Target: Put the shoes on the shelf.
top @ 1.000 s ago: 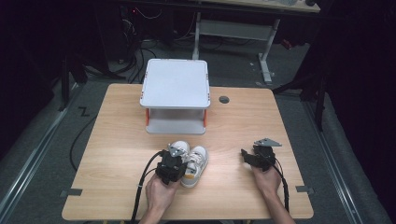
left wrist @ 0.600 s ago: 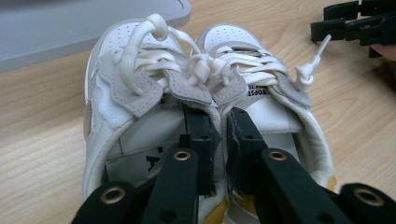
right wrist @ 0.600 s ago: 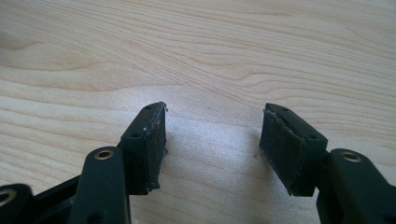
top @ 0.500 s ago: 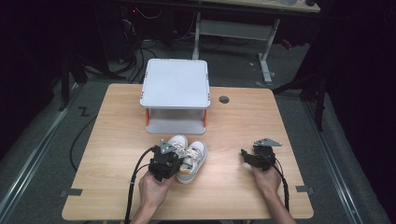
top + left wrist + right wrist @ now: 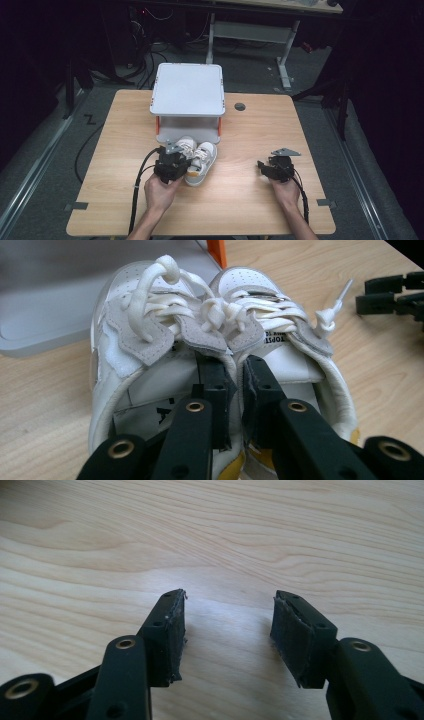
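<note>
A pair of small white sneakers (image 5: 197, 157) is held together by the left gripper (image 5: 172, 167) near the middle of a wooden table (image 5: 250, 130).

In the left gripper view, the adjoining inner collars of the two shoes are seen pinched between the closed jaws, laces (image 5: 165, 305) knotted above. In the high view, the pair is found just at 6 o'clock of a white two-tier shelf (image 5: 187, 90) with orange posts, toes pointed toward it. The right gripper (image 5: 272, 167) is seen well apart at 3 o'clock of the shoes, over bare wood; its jaws are held apart with nothing between them and have just been closing somewhat. A dark round grommet (image 5: 240, 106) is set at 1 o'clock of the shoes.
</note>
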{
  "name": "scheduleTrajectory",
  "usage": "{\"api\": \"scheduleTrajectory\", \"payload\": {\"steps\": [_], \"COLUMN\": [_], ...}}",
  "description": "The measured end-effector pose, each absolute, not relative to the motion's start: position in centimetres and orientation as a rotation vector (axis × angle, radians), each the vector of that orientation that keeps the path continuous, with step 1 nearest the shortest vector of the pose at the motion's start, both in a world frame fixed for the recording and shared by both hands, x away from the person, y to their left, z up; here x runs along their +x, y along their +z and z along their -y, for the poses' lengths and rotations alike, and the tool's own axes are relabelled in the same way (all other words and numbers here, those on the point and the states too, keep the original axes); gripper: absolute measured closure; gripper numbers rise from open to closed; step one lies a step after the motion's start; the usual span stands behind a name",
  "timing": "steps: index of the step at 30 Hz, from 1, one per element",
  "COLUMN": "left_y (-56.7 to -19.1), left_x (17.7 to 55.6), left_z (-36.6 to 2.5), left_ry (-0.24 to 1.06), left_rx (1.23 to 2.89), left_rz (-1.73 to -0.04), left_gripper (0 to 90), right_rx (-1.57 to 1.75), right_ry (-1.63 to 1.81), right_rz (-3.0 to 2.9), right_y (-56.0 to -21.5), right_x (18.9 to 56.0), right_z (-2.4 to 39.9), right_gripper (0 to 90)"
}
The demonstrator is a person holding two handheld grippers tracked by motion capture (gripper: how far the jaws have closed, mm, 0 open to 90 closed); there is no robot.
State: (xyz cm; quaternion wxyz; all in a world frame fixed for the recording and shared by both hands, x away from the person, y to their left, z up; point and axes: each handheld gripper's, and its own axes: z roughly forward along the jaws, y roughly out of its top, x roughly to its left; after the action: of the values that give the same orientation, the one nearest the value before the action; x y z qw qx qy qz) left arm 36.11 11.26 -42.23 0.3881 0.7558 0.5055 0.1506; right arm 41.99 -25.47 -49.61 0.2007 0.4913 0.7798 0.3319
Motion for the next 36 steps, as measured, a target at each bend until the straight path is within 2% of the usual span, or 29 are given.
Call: {"api": "scheduleTrajectory", "payload": {"steps": [13, 18, 36], "left_y": [-42.6, -43.0, -44.3], "left_x": [39.5, 40.9, 44.9], "left_z": [-11.8, -11.8, -11.5], "left_ry": [0.436, 0.454, 0.498], "left_rx": [1.895, 1.892, 1.779], "left_rz": [-1.335, -1.357, -1.439], "left_gripper": [82.0, 81.9, 81.7], "right_rx": [1.254, 1.211, 1.061], "right_ry": [1.230, 1.283, 1.339], "right_rz": [-2.258, -2.229, -2.213], "right_y": [-45.4, -43.6, -36.6], "right_x": [42.3, 43.2, 46.5], "right_z": [22.4, 21.0, 16.5], "right_gripper": [54.2, 62.7, 70.3]}}
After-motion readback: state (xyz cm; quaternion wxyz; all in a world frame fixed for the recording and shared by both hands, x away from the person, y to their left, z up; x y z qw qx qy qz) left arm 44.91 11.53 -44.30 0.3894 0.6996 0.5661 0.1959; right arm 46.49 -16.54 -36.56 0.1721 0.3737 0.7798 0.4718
